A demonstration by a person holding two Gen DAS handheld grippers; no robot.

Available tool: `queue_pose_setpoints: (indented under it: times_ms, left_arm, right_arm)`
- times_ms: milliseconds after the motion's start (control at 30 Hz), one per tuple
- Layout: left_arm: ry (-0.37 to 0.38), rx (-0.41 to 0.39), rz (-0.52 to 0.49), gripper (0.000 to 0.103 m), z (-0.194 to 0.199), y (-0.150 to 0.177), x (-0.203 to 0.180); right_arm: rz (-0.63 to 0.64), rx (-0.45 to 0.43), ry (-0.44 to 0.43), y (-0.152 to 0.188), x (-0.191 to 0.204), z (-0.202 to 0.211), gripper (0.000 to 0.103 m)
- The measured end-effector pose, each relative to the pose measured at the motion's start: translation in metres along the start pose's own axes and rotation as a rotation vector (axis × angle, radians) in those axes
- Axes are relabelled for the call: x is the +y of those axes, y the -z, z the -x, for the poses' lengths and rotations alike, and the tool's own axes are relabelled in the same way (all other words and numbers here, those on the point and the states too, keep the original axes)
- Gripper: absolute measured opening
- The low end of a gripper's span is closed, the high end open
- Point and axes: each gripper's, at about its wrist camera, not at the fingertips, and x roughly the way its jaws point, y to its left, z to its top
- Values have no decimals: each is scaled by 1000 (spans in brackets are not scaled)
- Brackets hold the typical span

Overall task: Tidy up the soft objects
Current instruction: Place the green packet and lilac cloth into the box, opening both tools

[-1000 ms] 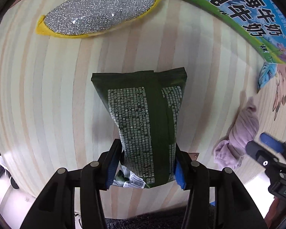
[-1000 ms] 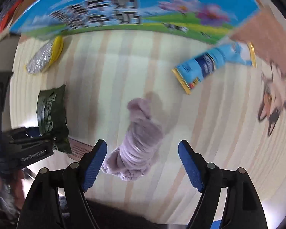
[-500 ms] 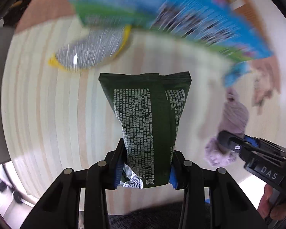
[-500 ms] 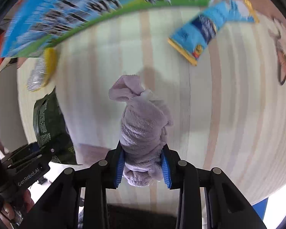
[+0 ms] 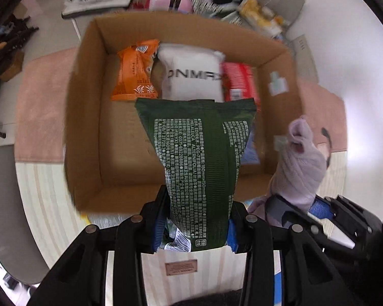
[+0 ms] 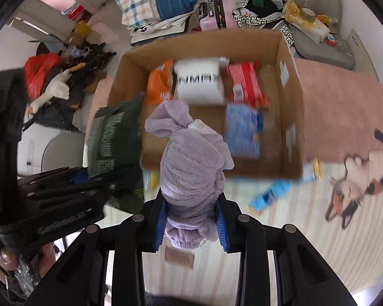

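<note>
Green packet (image 5: 199,168) clamped between left gripper (image 5: 194,232) pads, lilac towel bundle (image 6: 194,170) clamped in right gripper (image 6: 191,227), both held above open cardboard box (image 5: 89,117), packets seen inside.

Both views are bright with even, diffuse daylight; shadows are soft. Fisheye distortion bends straight edges, and black vignetting fills the corners. Motion blur smears the cardboard box (image 5: 94,117) and background in both views. The white floor at the upper right of the left-wrist view is overexposed.
</note>
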Motion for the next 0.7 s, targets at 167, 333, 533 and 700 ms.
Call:
queue_pose_setpoints:
  times_ms: [167,333,533,700]
  left_arm:
    - [8,146,29,35,-53,-46,19]
    - [18,221,54,35,-91,-64,29]
    - [-24,263,40,37,-111,-66,26]
    - [-28,223,28,59,-91,-65,19]
  right_arm:
    - [-14,59,34,-47,3,-61,35]
    - [1,127,84,-60,1,-107,35]
    - [-8,210,93,-69,-14,-152,37]
    - [-53,222,56,-73,-27,-153,70]
